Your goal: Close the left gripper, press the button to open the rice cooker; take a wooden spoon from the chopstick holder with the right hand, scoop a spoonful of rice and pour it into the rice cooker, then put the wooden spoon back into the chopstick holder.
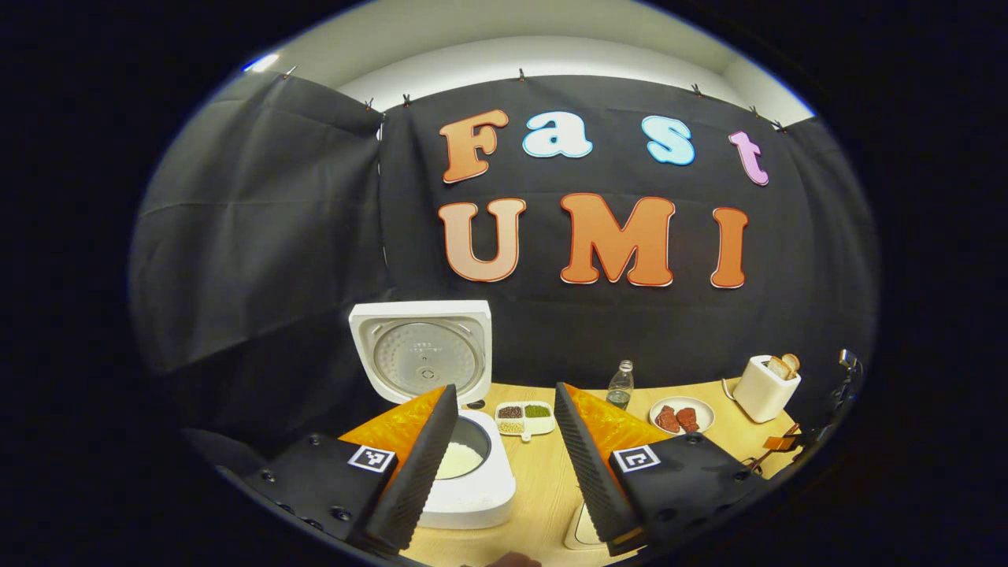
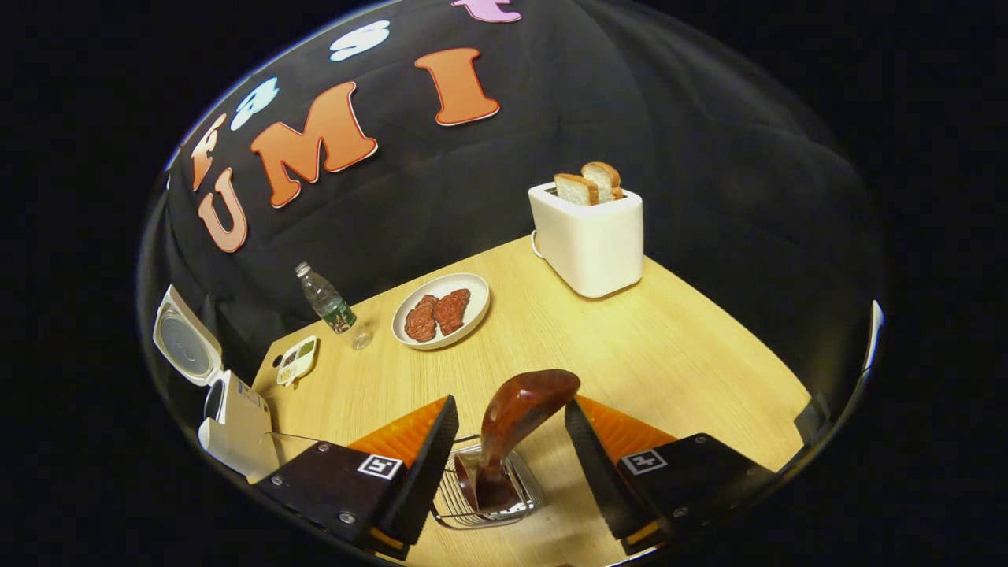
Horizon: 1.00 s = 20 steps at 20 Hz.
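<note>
White plastic marks the rice cooker (image 1: 465,480) at the left of the left gripper view: its lid (image 1: 425,350) stands upright and the inner pot holds rice, so we judge the button press done. Our left gripper (image 1: 504,465) hangs just above it with its jaws apart and nothing between them, probably parked there out of the way. Further right on the wooden table (image 1: 543,488) sit a small divided dish (image 1: 524,416) of grains, a bottle (image 1: 620,386), a plate of meat (image 1: 682,415) and a toaster (image 1: 765,387) with bread.

In the right gripper view, the cooker shows at the far left edge, well apart from us. At centre, our right gripper (image 2: 512,441) hovers over the wire chopstick holder (image 2: 488,492), its jaws apart on either side of the wooden spoon (image 2: 512,433), touching neither side as far as we can tell. The spoon stands tilted in the holder, bowl up. We cannot tell whether we are about to grasp it or have just put it back; the rice already in the pot suggests the second.
</note>
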Each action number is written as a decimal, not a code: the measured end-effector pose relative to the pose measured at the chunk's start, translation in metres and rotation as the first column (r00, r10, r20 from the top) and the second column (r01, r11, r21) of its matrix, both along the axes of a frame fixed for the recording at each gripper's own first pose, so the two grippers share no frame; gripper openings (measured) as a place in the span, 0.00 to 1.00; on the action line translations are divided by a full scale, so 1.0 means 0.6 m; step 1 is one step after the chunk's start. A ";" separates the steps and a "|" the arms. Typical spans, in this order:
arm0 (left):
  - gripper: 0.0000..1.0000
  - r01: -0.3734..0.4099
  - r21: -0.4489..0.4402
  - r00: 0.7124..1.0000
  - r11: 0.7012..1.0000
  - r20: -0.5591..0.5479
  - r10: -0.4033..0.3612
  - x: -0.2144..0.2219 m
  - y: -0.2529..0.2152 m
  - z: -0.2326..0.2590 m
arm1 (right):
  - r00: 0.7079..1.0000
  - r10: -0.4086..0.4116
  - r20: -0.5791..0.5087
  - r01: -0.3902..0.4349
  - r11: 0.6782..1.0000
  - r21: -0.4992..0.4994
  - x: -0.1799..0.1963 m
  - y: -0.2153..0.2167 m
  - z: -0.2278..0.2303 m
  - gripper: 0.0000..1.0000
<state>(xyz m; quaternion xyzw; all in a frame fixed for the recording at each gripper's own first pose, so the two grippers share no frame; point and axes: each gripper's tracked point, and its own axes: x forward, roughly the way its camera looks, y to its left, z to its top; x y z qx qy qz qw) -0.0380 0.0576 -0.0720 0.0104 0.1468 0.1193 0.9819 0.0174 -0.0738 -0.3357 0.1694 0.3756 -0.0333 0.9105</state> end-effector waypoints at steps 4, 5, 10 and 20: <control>0.86 0.009 0.006 1.000 1.000 -0.022 -0.009 -0.009 -0.014 -0.007 | 1.000 -0.001 0.026 0.000 0.999 0.041 0.017 0.009 0.000 0.61; 0.86 0.012 0.008 1.000 1.000 -0.024 -0.012 -0.010 -0.017 -0.008 | 1.000 0.002 0.021 -0.003 0.999 0.047 0.011 0.008 -0.003 0.45; 0.86 0.045 0.011 0.999 0.999 -0.025 -0.044 0.003 -0.023 -0.007 | 0.999 -0.047 0.022 0.044 0.995 0.093 -0.009 0.011 0.003 0.23; 0.88 0.118 0.001 0.992 0.993 -0.042 -0.118 0.003 -0.018 -0.038 | 0.988 -0.077 0.134 0.078 0.997 0.001 -0.030 0.044 0.104 0.13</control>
